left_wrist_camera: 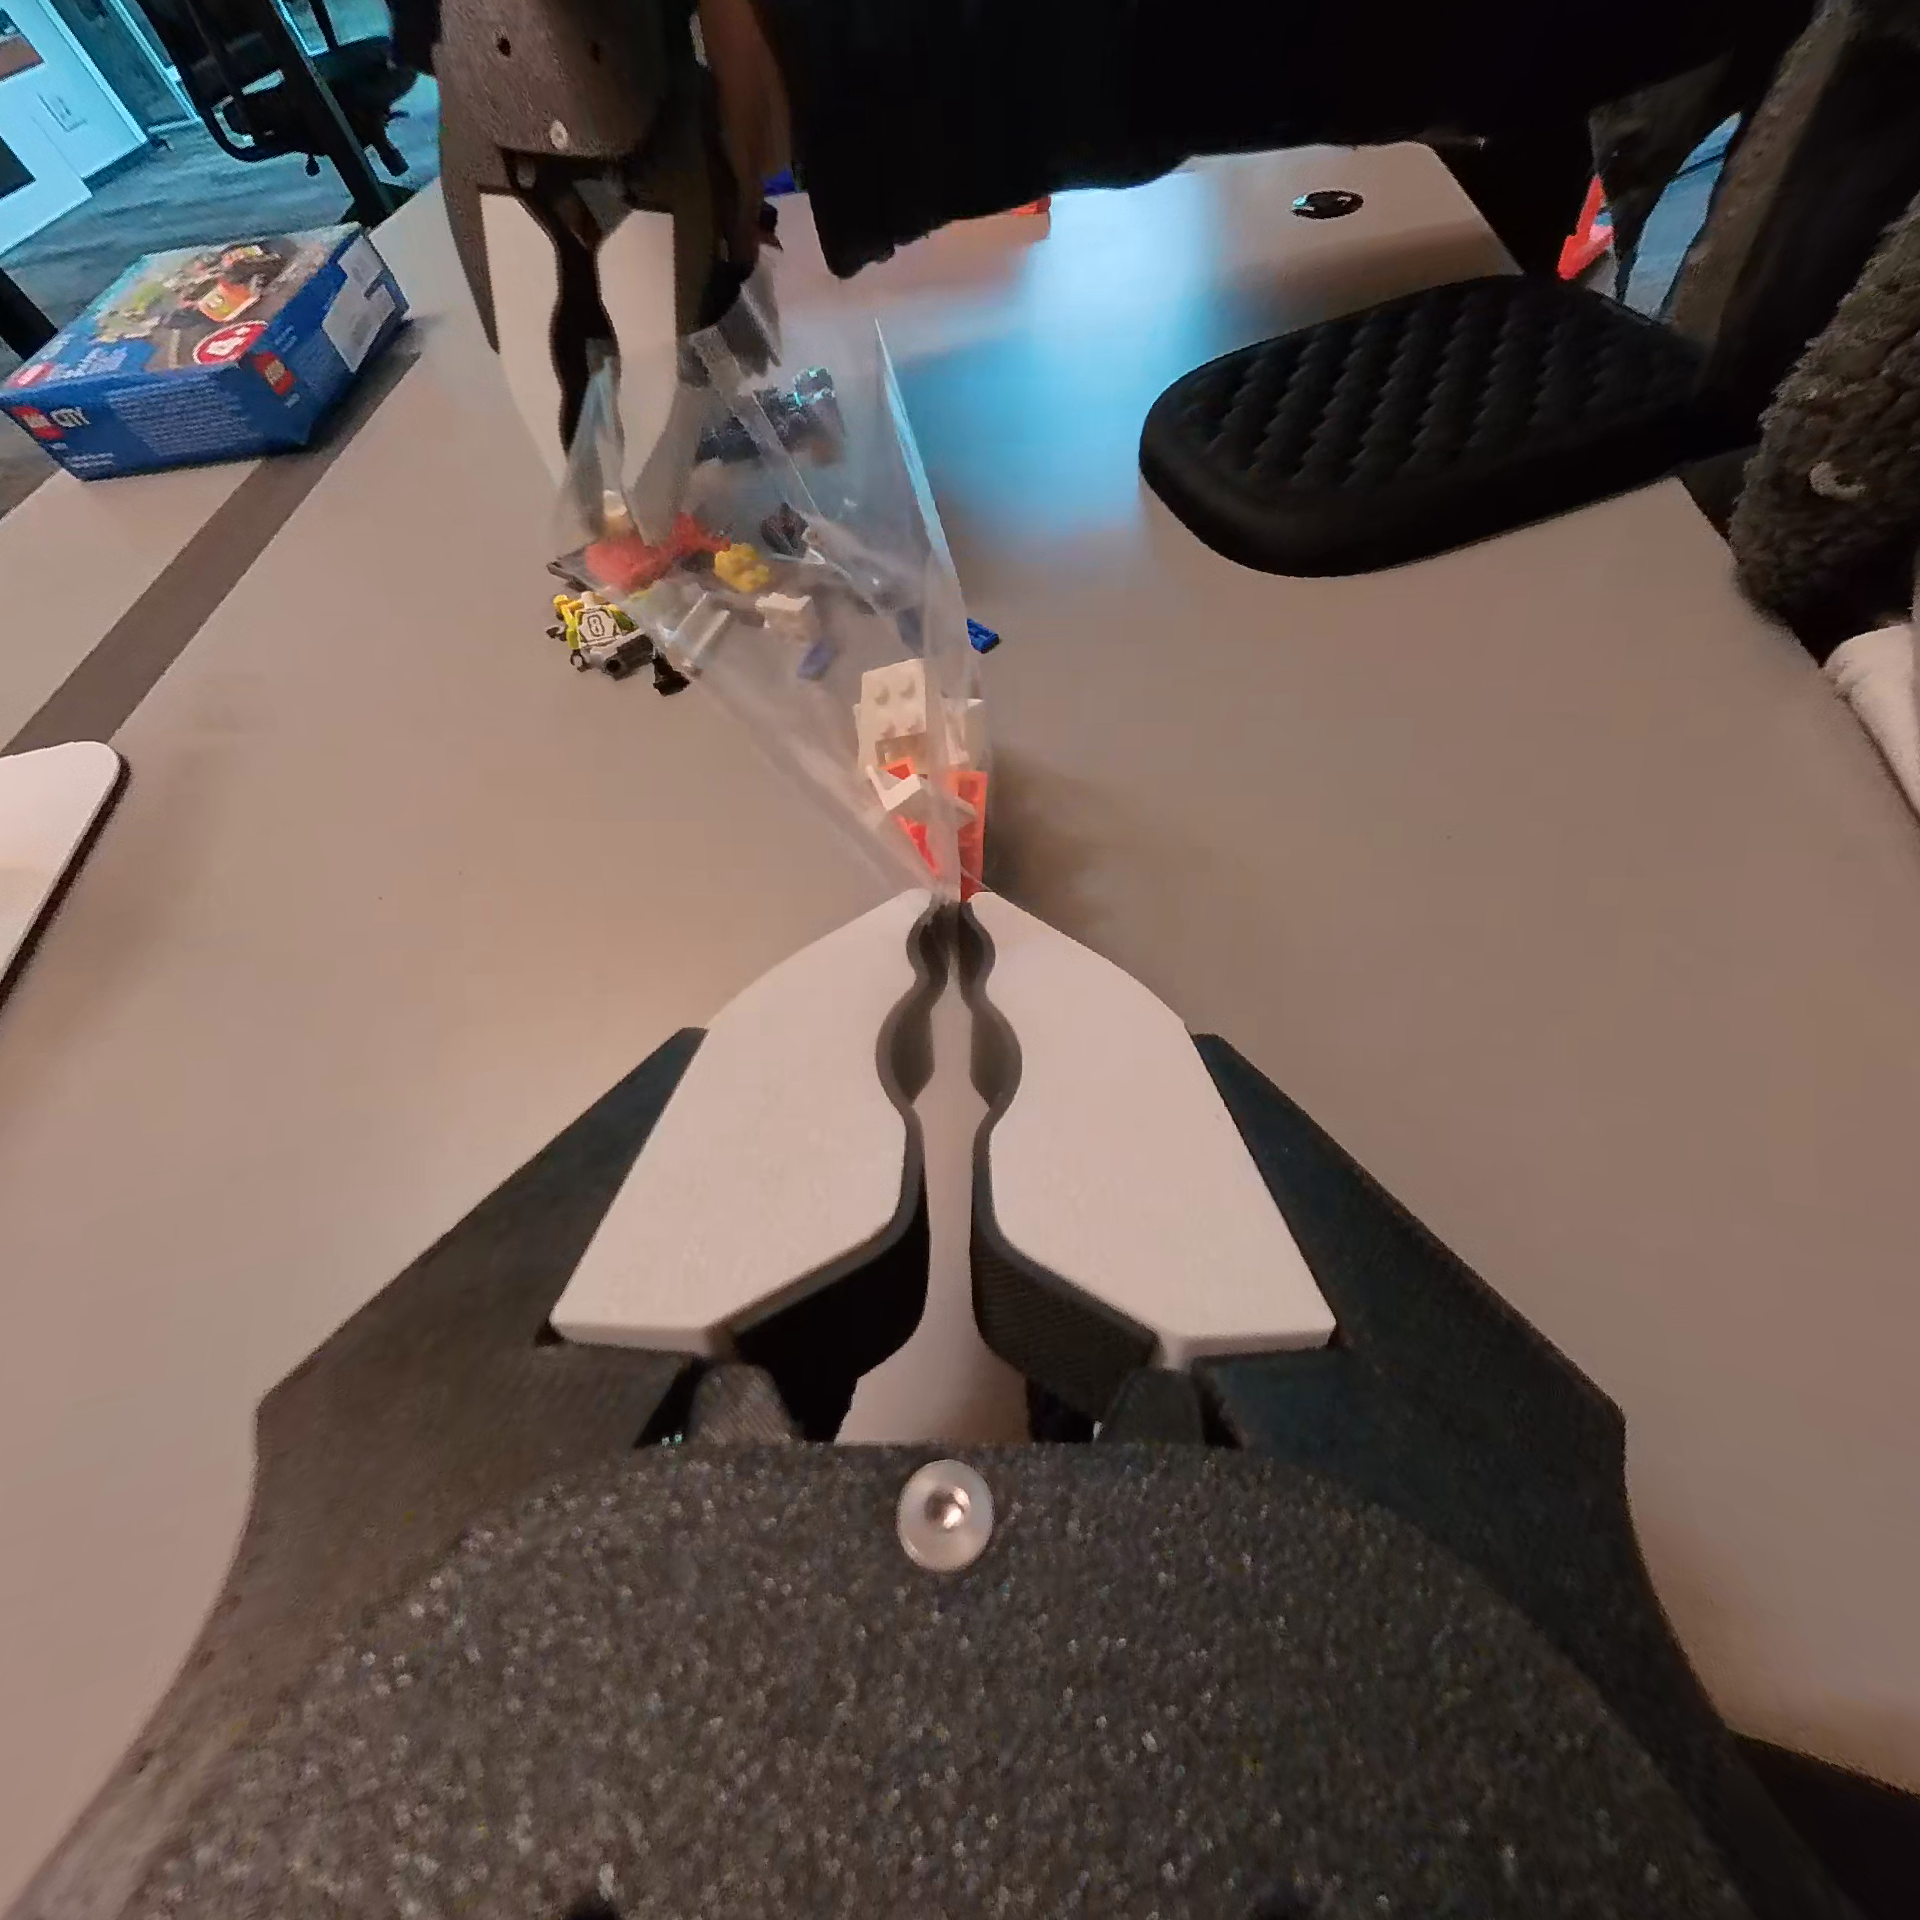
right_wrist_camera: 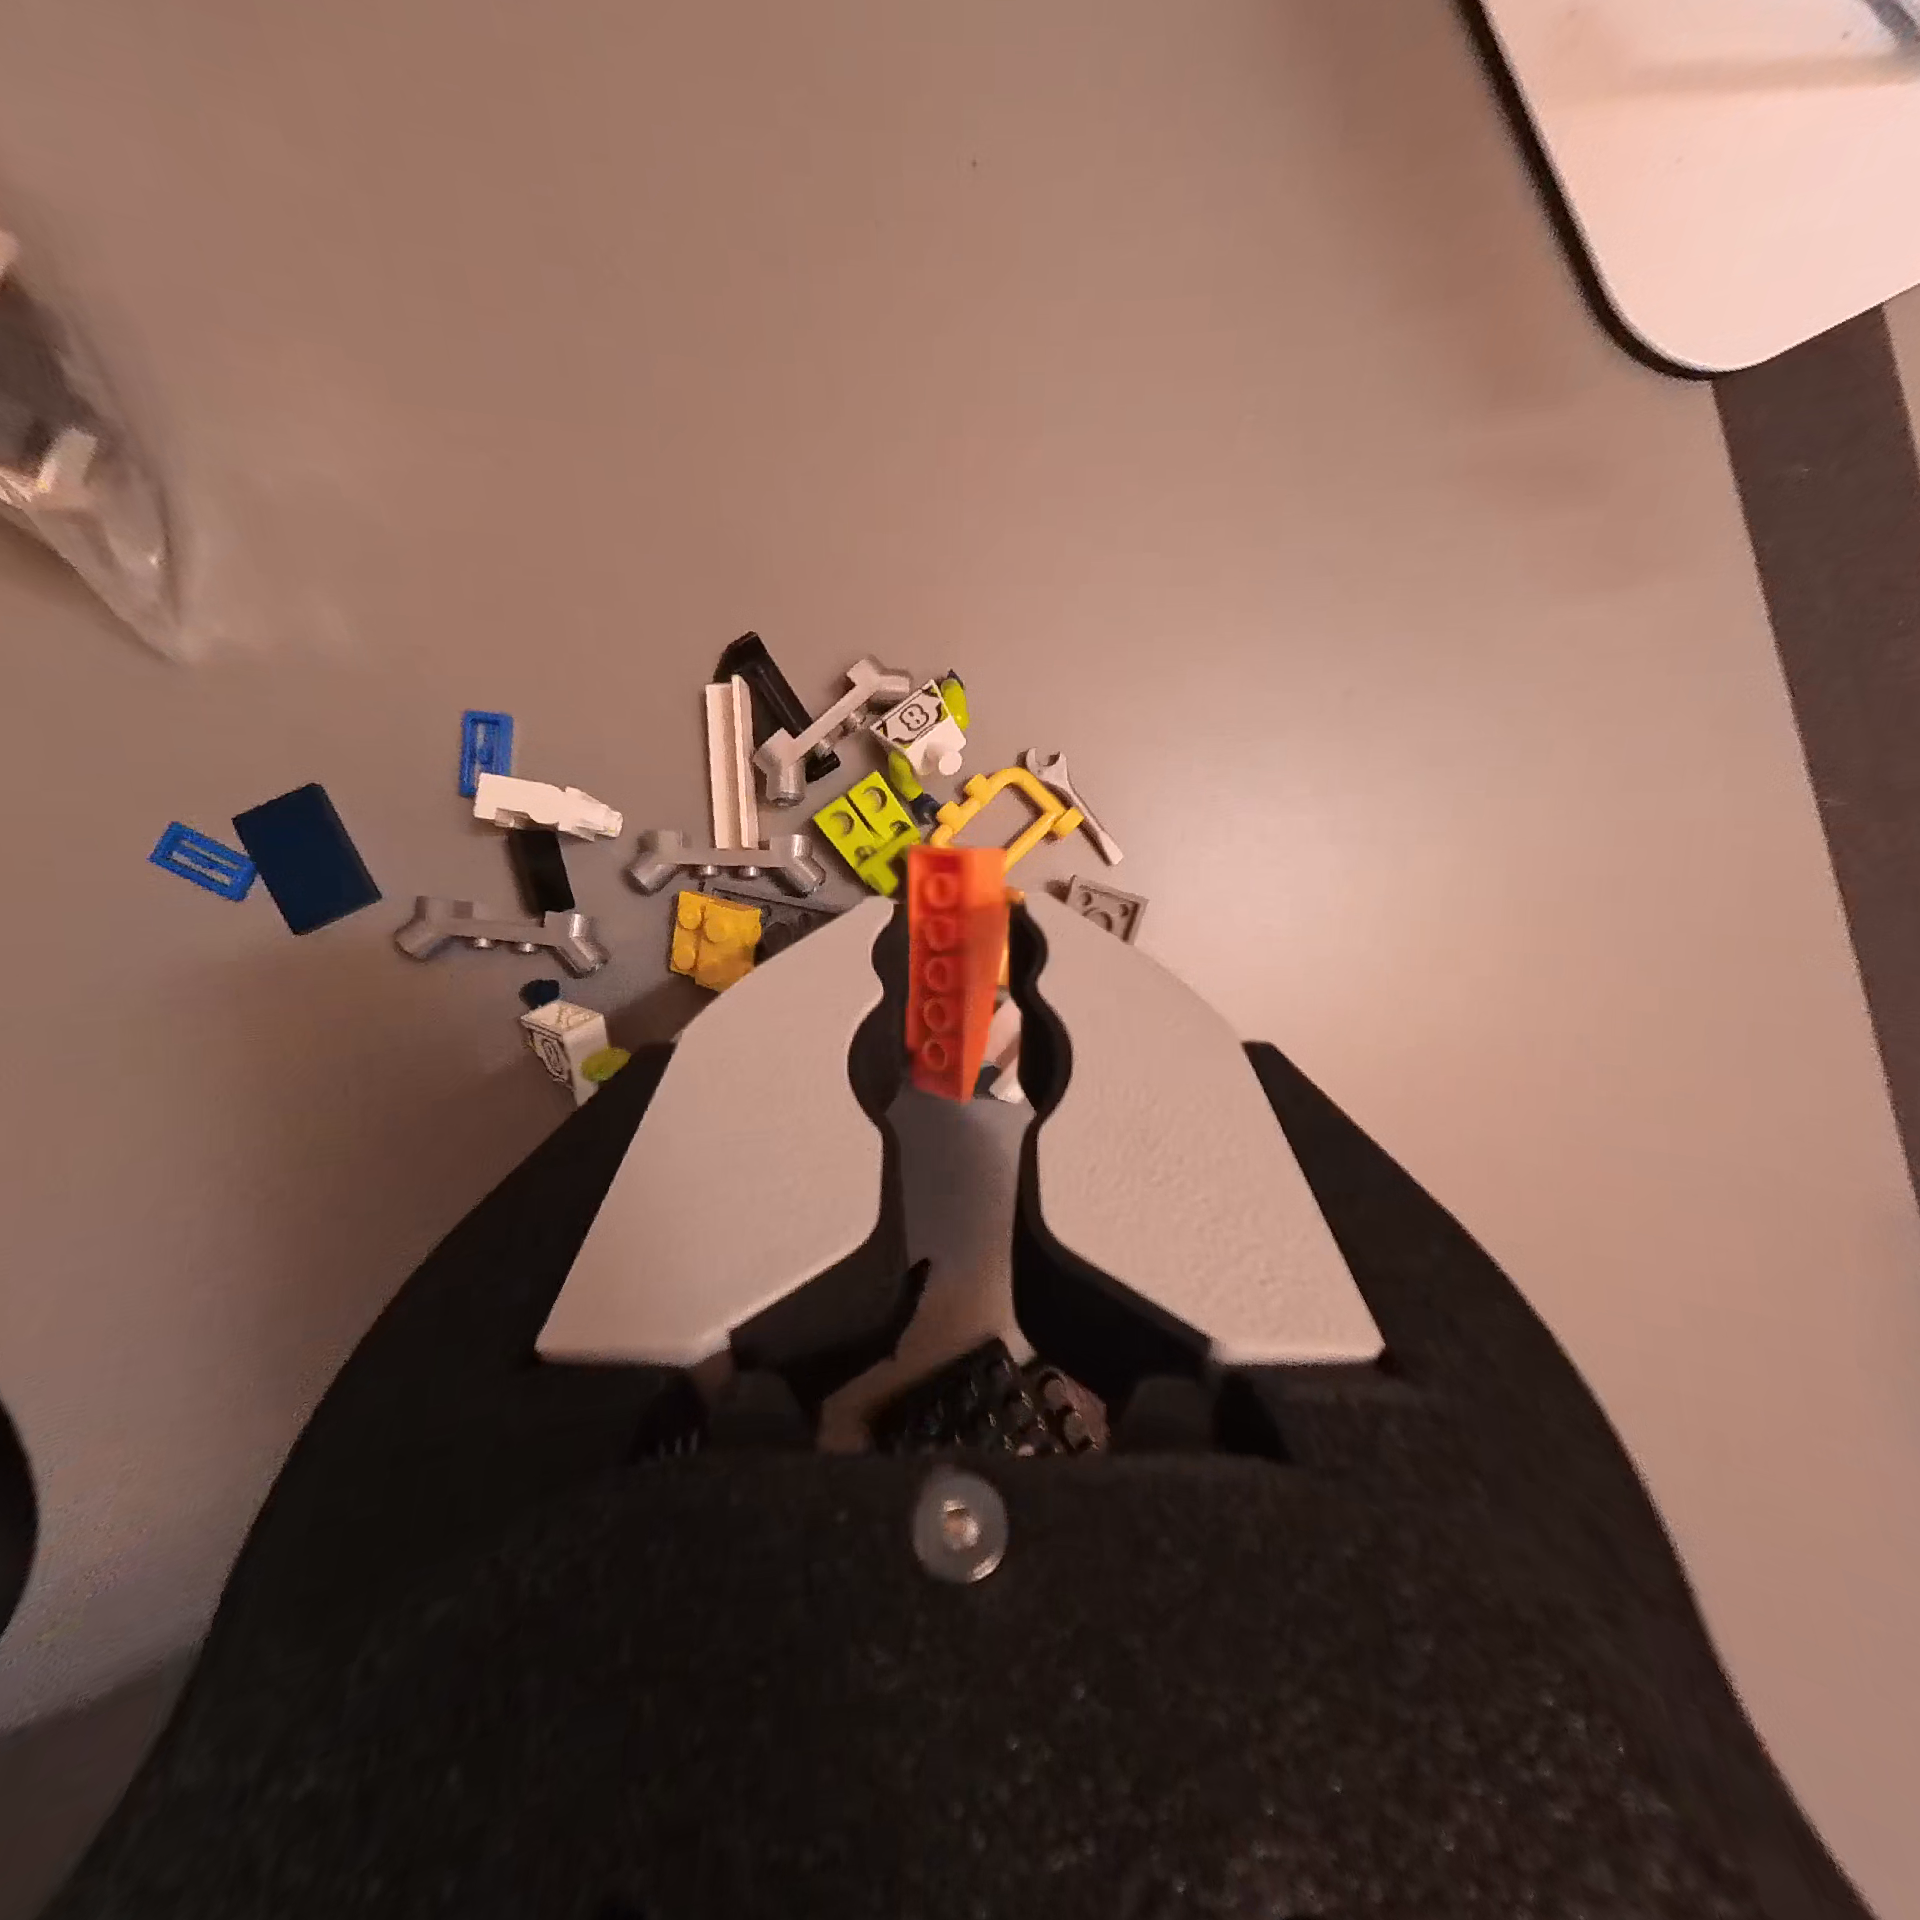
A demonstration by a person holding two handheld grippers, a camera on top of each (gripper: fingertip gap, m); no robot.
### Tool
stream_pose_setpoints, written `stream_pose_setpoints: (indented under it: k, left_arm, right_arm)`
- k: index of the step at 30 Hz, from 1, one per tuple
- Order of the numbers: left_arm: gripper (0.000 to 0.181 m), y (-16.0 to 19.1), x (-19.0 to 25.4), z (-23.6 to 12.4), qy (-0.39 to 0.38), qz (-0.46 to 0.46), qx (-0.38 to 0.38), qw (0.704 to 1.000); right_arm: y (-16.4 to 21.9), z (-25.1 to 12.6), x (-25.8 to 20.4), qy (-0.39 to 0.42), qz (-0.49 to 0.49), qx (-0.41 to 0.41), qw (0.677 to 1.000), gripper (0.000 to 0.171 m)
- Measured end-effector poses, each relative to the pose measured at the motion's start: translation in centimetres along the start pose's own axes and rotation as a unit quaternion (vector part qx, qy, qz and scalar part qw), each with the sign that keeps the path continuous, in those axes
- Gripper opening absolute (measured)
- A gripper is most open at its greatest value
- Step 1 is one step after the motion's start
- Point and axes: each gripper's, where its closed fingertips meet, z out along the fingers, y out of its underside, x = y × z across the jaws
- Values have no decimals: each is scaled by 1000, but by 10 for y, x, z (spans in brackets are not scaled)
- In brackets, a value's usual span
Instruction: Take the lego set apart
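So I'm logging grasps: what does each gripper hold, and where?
Left gripper pinches the clear bag by one corner. Right gripper clamps the orange brick across its long sides.

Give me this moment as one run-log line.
left gripper: shut on clear plastic bag corner | right gripper: shut on orange studded brick | loose pieces: on grey table

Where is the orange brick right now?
In the right wrist view, the orange brick stands between the right gripper's fingers, just before the yellow brick and yellow frame.
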Motion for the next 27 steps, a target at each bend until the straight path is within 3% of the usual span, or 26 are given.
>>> stream_pose_setpoints:
  k: [19, 23, 27]
  left_arm:
    - [1, 0, 2, -2, 2, -4, 3, 1000]
    - [1, -1, 2, -2, 2, -4, 4, 1000]
    - [1, -1, 2, -2, 3, -5, 4, 1000]
  right_arm:
    - [2, 4, -4, 5, 10, -4, 1000, 17]
    - [-63, -35, -27, -17, -10, 118, 993, 16]
    - [-149, -81, -85, -78, -91, 237, 964, 17]
